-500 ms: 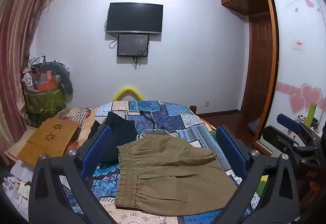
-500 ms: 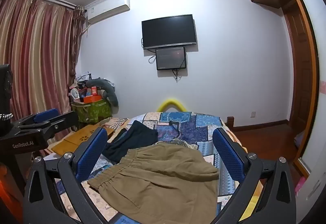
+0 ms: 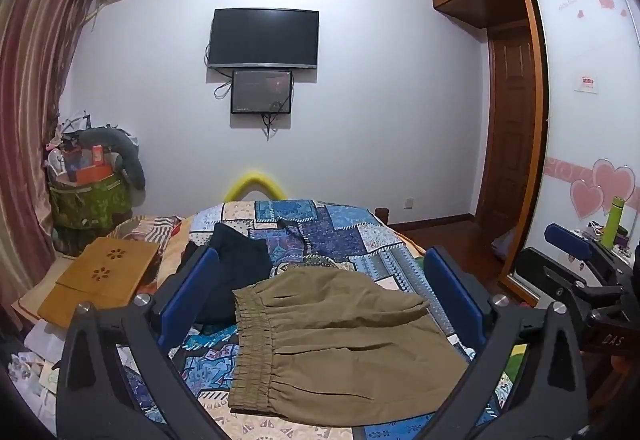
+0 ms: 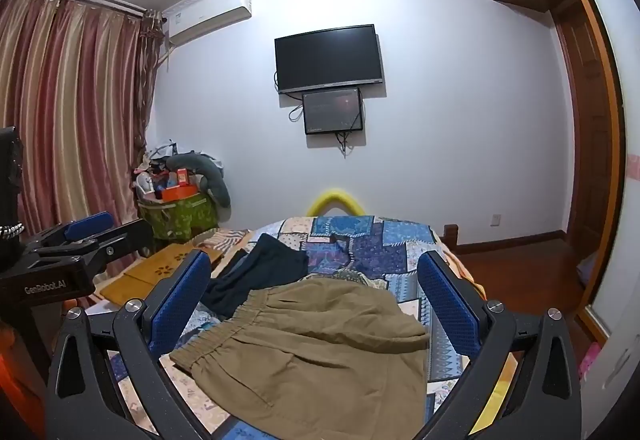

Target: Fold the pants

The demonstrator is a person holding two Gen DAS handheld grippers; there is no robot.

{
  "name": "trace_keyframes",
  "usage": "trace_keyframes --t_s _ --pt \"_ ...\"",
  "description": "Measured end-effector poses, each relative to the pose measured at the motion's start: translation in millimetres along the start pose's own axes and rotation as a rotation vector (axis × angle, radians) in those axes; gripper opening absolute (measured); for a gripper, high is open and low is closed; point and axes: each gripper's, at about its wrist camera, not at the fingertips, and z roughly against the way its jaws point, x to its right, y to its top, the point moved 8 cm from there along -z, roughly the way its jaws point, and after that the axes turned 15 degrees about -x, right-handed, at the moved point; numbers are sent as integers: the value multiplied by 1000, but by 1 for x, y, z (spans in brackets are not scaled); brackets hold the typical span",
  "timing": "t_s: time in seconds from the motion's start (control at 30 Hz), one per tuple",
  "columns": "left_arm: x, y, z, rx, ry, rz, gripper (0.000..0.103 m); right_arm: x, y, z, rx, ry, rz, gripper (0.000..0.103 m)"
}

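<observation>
Left wrist view: the olive pants (image 3: pixel 340 340) lie in the lower middle of the frame on the patchwork bed (image 3: pixel 320 228), already doubled over, waistband at left. The left hand-held gripper (image 3: pixel 320 300) hangs above them, spread wide, holding nothing.

Right wrist view: the right hand-held gripper (image 4: pixel 316 300) is likewise wide and empty; a further fold probably remains.

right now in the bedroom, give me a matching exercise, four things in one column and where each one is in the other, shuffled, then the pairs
1. khaki pants
2. dark garment
3. television
4. wooden board

a. mounted on the far wall
b. at the left edge of the bed
c. spread on the patchwork bedcover, nearest the claws
d. on the bedcover, behind the pants

Pairs: 1-c, 2-d, 3-a, 4-b
</observation>
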Motion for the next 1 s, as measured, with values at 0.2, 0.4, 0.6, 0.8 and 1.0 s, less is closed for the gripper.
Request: trace_keyframes --t_s 0.2,0.4,0.6,0.8,1.0 --pt "5 2 1 1 3 -18 103 0 0 0 -6 -6 -6 102" --pt "10 2 1 7 4 -38 103 2 3 2 -10 -9 -16 102" --pt "11 2 3 12 9 -44 103 2 3 4 -8 -11 -22 102" --pt "13 2 3 11 15 -51 103 2 3 4 -9 -13 -22 102" --pt "14 2 2 9 14 -56 103 2 3 4 -12 -14 -25 102"
